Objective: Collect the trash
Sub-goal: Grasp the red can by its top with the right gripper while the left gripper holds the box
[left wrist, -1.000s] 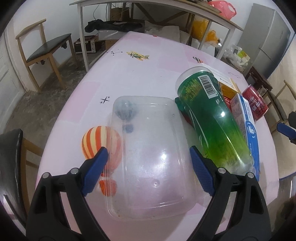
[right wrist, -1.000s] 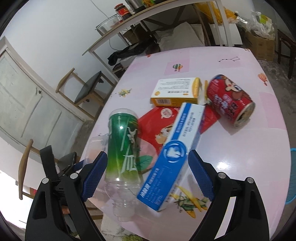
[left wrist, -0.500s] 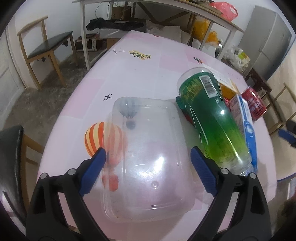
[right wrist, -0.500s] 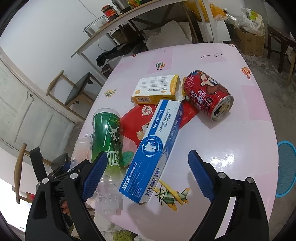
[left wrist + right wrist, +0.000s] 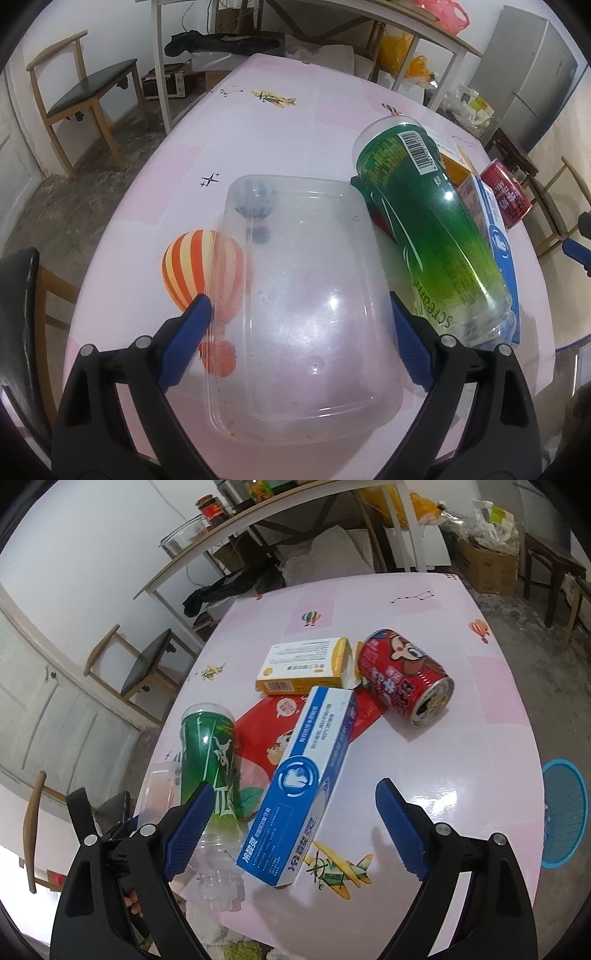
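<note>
A clear plastic container (image 5: 310, 258) lies upside down on the pink table (image 5: 258, 140). My left gripper (image 5: 301, 306) is open and straddles it, one pad close to each long side. Beside it lies a green bottle (image 5: 424, 221) without a cap, also seen from the right wrist (image 5: 210, 746). A blue carton (image 5: 310, 775) rests on a red wrapper (image 5: 269, 720), its near end between the fingers of my open right gripper (image 5: 295, 805), which hovers above it. Farther off lie a yellow box (image 5: 303, 668) and a red can (image 5: 402, 675).
Wooden chairs (image 5: 85, 92) stand on the floor left of the table, and a long bench table (image 5: 258, 513) with jars runs along the back. A blue round basket (image 5: 565, 812) sits on the floor to the right. Bare tabletop (image 5: 461, 757) lies right of the carton.
The right wrist view has turned a little, so the carton, can and bottle sit further left in it. The left gripper stays over the clear container.
</note>
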The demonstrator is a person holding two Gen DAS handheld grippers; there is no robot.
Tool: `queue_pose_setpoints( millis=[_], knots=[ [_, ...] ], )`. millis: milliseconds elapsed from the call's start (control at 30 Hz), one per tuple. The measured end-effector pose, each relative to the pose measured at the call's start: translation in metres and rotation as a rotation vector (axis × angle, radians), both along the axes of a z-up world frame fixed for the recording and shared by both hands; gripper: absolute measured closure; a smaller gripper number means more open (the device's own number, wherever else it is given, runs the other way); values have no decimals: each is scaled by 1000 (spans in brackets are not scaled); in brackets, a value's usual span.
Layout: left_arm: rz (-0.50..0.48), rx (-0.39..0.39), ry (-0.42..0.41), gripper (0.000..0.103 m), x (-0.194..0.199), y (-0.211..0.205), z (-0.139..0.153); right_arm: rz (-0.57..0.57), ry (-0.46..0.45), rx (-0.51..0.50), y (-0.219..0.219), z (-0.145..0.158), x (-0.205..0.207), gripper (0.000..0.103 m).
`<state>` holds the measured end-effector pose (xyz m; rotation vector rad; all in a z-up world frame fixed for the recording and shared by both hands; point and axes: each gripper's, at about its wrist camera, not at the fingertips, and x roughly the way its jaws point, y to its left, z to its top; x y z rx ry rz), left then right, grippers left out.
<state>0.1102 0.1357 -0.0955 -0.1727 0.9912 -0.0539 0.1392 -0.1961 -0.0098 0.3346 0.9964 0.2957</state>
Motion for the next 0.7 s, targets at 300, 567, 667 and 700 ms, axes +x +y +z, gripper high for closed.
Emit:
queue_pose_setpoints(
  millis=[300,567,667,700],
  knots=[
    [-20,2,1,15,-3,4,1,-62,17,-49,-31,-3,13,16],
    [-8,-10,-5,16,-9,7,1,-100,11,-100,-55,-9,47,16],
    [-8,-16,-7,16,-10,9,0,-120,2,-58,-66,-18,55,16],
    [-9,-17,-7,16,-10,9,-1,-121,1,-4,-71,-21,56,16]
  ],
)
